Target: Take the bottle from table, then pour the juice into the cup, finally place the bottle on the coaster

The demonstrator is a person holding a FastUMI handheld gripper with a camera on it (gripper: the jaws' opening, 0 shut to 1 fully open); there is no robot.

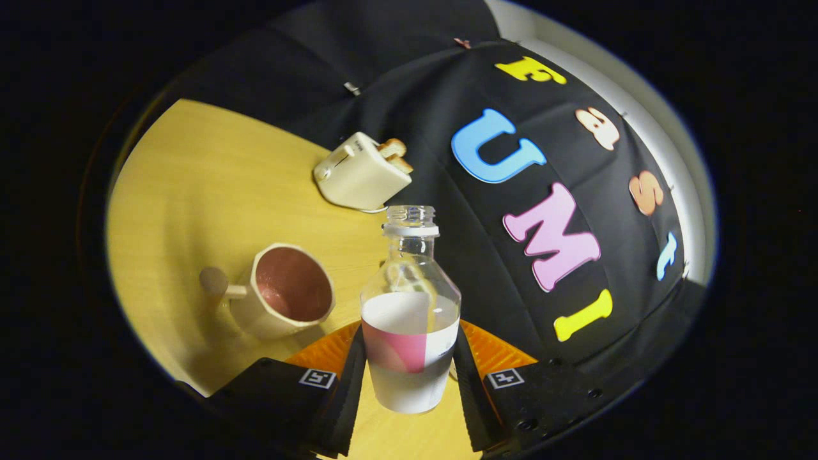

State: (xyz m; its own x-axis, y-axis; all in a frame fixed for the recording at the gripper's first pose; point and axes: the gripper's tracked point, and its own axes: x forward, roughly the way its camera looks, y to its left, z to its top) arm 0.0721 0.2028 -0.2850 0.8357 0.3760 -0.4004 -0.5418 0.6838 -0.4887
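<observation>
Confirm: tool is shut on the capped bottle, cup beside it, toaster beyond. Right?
Nearly. In the gripper view the bottle has no cap; its neck is open. The rest holds: the tool is shut on the bottle, with the cup beside it and the toaster beyond.

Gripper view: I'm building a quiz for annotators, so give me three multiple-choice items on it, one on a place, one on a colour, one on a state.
1. Where is the bottle?
A. between the fingers of the gripper
B. lying by the toaster
C. inside the cup

2. What colour is the inside of the cup?
A. blue
B. reddish pink
C. black

3. What state is the bottle's mouth in?
A. capped
B. corked
C. open, no cap

Answers:
1 A, both fingers press on its labelled sides.
2 B, the cream cup's inside shows reddish pink.
3 C, the bare threaded neck ends in an open rim.
</observation>
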